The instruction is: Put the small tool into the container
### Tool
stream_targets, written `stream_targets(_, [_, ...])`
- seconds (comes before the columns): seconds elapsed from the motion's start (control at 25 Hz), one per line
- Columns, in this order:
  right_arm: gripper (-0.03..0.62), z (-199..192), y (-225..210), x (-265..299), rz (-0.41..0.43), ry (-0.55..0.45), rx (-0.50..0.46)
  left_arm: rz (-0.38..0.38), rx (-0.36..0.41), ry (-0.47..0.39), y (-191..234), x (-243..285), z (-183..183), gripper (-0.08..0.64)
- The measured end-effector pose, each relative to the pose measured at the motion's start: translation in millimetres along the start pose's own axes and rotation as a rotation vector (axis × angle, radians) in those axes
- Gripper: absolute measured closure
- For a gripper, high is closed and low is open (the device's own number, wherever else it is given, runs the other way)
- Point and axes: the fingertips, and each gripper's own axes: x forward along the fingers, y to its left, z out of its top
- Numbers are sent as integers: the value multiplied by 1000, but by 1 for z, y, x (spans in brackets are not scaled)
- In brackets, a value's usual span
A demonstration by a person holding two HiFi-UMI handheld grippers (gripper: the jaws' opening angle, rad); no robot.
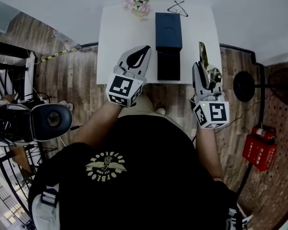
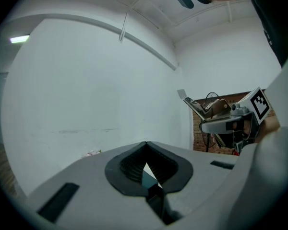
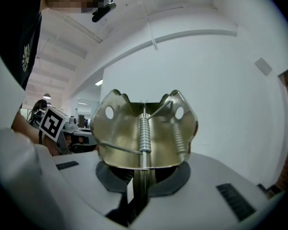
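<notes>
Two jaws of right gripper (image 3: 140, 178) clamp brass clip (image 3: 145, 134); left gripper (image 2: 147, 146) jaws touch, empty.

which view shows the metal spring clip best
The right gripper view: the metal spring clip fills the centre, clamped in the right gripper, springs and holes plain. The head view shows it small and edge-on above that gripper; the left gripper view catches it far off to the right.

Shiny, perhaps brass-plated metal tool (image 3: 120, 138)
</notes>
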Motion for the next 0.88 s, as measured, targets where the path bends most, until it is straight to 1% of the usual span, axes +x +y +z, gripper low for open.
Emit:
stream_targets(0.16, [548,-1,8,14,36,9,4,15,-14,-35,14,7,7,553])
stream_targets(0.32, [548,-5,8,29,51,34,23,2,-17,-58,26,20,11,554])
stream_targets(0.56, [548,-10,1,52,80,83,108,-37,-35,-63,36,46,12,554])
stream_targets(0.72, [548,-17,-4,64,81,118,87,-42,-47,-64,45,59,8,553])
stream_targets(0.88, [548,-34,-6,75,90,157,102,-31,-67,-49,54,65,-6,554])
